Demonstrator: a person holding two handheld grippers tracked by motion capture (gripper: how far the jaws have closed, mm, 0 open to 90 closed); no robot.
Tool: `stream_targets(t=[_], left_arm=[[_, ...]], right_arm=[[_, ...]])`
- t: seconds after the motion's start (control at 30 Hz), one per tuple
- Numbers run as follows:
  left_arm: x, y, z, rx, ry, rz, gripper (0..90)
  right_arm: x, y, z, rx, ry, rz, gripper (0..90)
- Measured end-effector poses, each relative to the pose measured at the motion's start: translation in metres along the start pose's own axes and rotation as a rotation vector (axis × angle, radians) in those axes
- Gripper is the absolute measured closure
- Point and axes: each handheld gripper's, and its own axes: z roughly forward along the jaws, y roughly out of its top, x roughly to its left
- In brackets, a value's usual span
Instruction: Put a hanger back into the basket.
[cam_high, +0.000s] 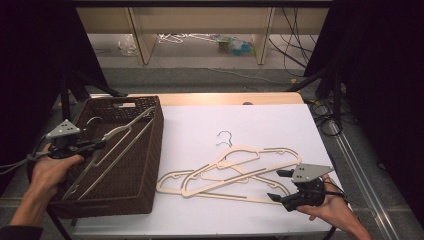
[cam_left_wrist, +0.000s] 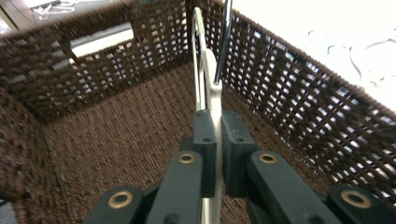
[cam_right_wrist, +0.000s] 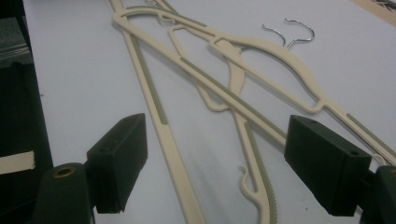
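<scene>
A cream plastic hanger (cam_high: 122, 140) with a metal hook leans tilted inside a brown wicker basket (cam_high: 157, 150) at the table's left. My left gripper (cam_high: 100, 144) is shut on it. In the left gripper view the gripper (cam_left_wrist: 217, 122) has its two pads clamped on the hanger (cam_left_wrist: 209, 70) just below the hook, above the basket (cam_left_wrist: 116, 60) floor. Two more cream hangers (cam_high: 235, 167) lie overlapped on the white table top. My right gripper (cam_high: 278, 185) stands open at their right ends. In the right gripper view the gripper (cam_right_wrist: 215, 135) has its jaws wide apart over the hangers (cam_right_wrist: 261, 51), gripping nothing.
The white sheet (cam_high: 260, 125) covers the table right of the basket, with bare room behind the hangers. Black stands and cables (cam_high: 325, 115) sit off the table's right edge. Shelving legs and clutter (cam_high: 235, 47) lie on the floor beyond.
</scene>
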Motion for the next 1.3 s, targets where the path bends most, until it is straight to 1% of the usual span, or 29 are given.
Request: stream_targets(t=[0.03,0.07,0.1,0.17,0.2,0.23,0.3,0.33,0.37,0.4,0.43,0.47,0.5,0.53,0.57,0.63,0.67,0.73,0.87,0.9,0.93,0.97,1.0,1.03,1.07,1.1,1.13,1.23,1.3], left_arm=[[0.0,0.0,0.0,0.0,0.0,0.0,85.5],[0.004,-0.003,0.004,0.025,0.002,0.036,85.5],[0.004,-0.003,0.004,0.025,0.002,0.036,85.5],[0.006,-0.008,0.01,0.033,0.023,0.008,85.5],[0.008,-0.009,0.011,0.047,0.036,0.019,85.4],[0.008,-0.01,0.013,0.056,0.048,0.015,85.3],[0.007,-0.01,0.012,0.072,0.078,-0.014,84.8],[0.006,-0.011,0.012,0.067,0.089,-0.033,84.6],[0.006,-0.011,0.012,0.067,0.089,-0.033,84.3],[0.01,-0.011,0.011,0.071,0.102,-0.01,83.9],[0.013,-0.011,0.008,0.105,0.108,0.019,83.5],[0.012,-0.012,0.009,0.084,0.127,-0.022,83.1],[0.012,-0.012,0.009,0.084,0.127,-0.022,82.6],[0.017,-0.014,0.008,0.102,0.152,-0.024,82.0],[0.017,-0.015,0.009,0.093,0.16,-0.047,81.6],[0.02,-0.016,0.007,0.115,0.169,-0.041,81.3],[0.021,-0.016,0.007,0.115,0.171,-0.033,81.2],[0.02,-0.016,0.007,0.117,0.18,-0.043,79.0],[0.022,-0.02,0.006,0.149,0.228,-0.062,74.0],[0.022,-0.021,0.005,0.15,0.23,-0.076,71.5],[0.021,-0.021,0.005,0.149,0.248,-0.093,67.4],[0.021,-0.021,0.005,0.149,0.248,-0.093,64.2],[0.021,-0.022,0.004,0.146,0.262,-0.091,64.0],[0.022,-0.022,0.002,0.152,0.266,-0.077,62.9],[0.021,-0.022,0.0,0.127,0.276,-0.108,61.4],[0.021,-0.022,0.0,0.127,0.276,-0.108,59.7],[0.017,-0.02,-0.002,0.097,0.293,-0.149,54.8],[0.014,-0.018,-0.005,0.078,0.289,-0.162,50.3],[0.003,-0.012,-0.007,0.046,0.273,-0.154,48.7]], right_arm=[[0.0,0.0,0.0,0.0,0.0,0.0,22.4],[0.0,0.0,0.0,0.009,0.003,-0.003,22.4],[0.0,0.0,0.0,0.01,0.003,-0.003,22.4],[0.0,0.0,0.0,0.011,0.003,0.003,22.4],[0.0,0.0,0.0,0.012,0.003,0.001,22.4],[0.0,0.0,0.0,0.012,0.003,0.001,22.4],[0.0,0.0,0.0,0.011,0.002,0.0,22.4],[0.0,0.0,0.0,0.01,0.002,0.0,22.4],[0.0,0.0,0.0,0.01,0.002,0.001,22.4],[0.0,-0.001,0.0,0.01,0.002,-0.001,22.3],[0.0,-0.001,0.0,0.01,0.001,-0.001,22.3],[0.0,-0.001,0.0,0.009,0.001,0.0,22.3],[-0.001,-0.001,0.0,0.007,0.001,0.0,22.3],[-0.001,-0.001,0.0,0.008,0.001,0.0,22.3],[-0.001,-0.001,0.001,0.01,0.001,-0.002,22.3],[-0.001,-0.001,0.001,0.01,-0.001,0.0,22.3],[0.0,-0.001,0.001,0.012,0.0,0.003,22.4],[-0.001,-0.001,0.001,0.012,0.0,0.003,22.4],[-0.001,-0.002,0.001,0.011,-0.002,0.004,22.4],[-0.001,-0.002,0.001,0.011,-0.002,0.002,22.4],[-0.001,-0.002,0.001,0.012,-0.002,0.002,22.4],[-0.001,-0.002,0.001,0.012,-0.002,0.002,22.4],[-0.002,-0.002,0.001,0.01,-0.001,0.003,22.4],[-0.001,-0.002,0.001,0.011,-0.001,0.003,22.4],[-0.002,-0.002,0.001,0.01,0.0,0.002,22.4],[-0.002,-0.002,0.001,0.01,0.0,0.002,22.4],[-0.002,-0.002,0.001,0.004,-0.001,0.004,22.4],[-0.002,-0.003,0.0,0.003,0.0,0.008,22.4],[-0.004,-0.004,0.0,-0.001,-0.001,0.011,22.3]])
